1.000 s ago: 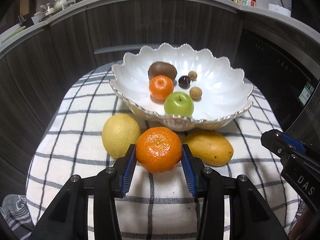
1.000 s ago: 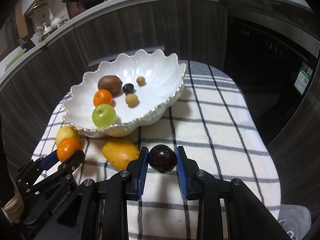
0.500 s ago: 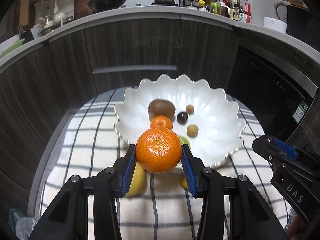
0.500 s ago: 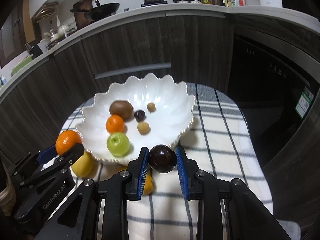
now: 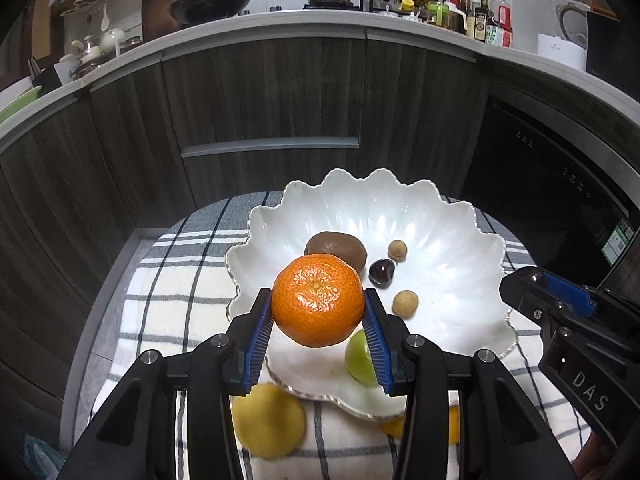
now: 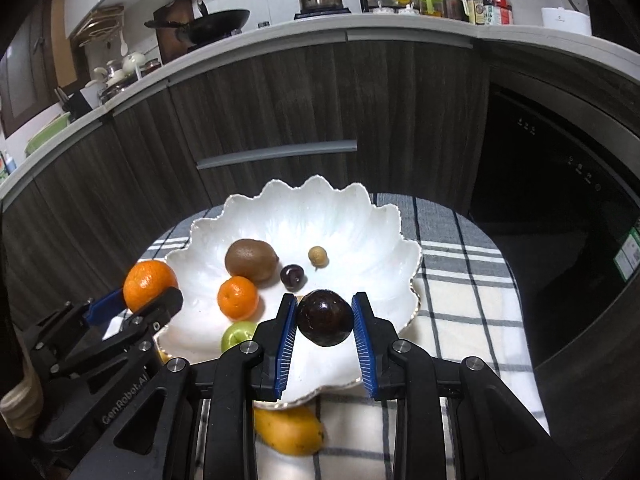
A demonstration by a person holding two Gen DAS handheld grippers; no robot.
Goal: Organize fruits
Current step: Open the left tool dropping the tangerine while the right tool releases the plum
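**Kid:** What were you holding just then?

**Me:** I had a big orange (image 5: 318, 300) squeezed between the blue pads (image 5: 259, 336) of my left gripper (image 5: 318, 334); it hung in the air over the near edge of the white bowl (image 5: 452, 216); my right gripper (image 6: 325, 334) was clenched on a dark round plum (image 6: 325, 317), and that hung over the near edge too.

**Kid:** Why up in the air?

**Me:** I think it was so the fruit could clear the wavy rim; the bowl's sides stand up from the cloth, so I had to come in from above.

**Kid:** Why pinch them at the sides?

**Me:** Round fruit rolls; I held each one across its fat middle so it could not slip out; both grippers tipped down toward the bowl.

**Kid:** What was in the bowl?

**Me:** A kiwi (image 6: 251, 260), a small orange (image 6: 237, 297), a green apple (image 6: 237, 335), a small dark fruit (image 6: 292, 277) and little tan balls (image 5: 404, 303); they sat on the left and middle, so the right side looked free for more.

**Kid:** Was anything left out?

**Me:** Yes; a yellow lemon (image 5: 269, 420) and a mango (image 6: 289, 428) lay on the checked cloth (image 6: 460, 280) just in front of the bowl; I guess those would go in later.

**Kid:** What could go wrong?

**Me:** If I let go too high, the fruit might bounce or knock the others; going lower first seemed wise.
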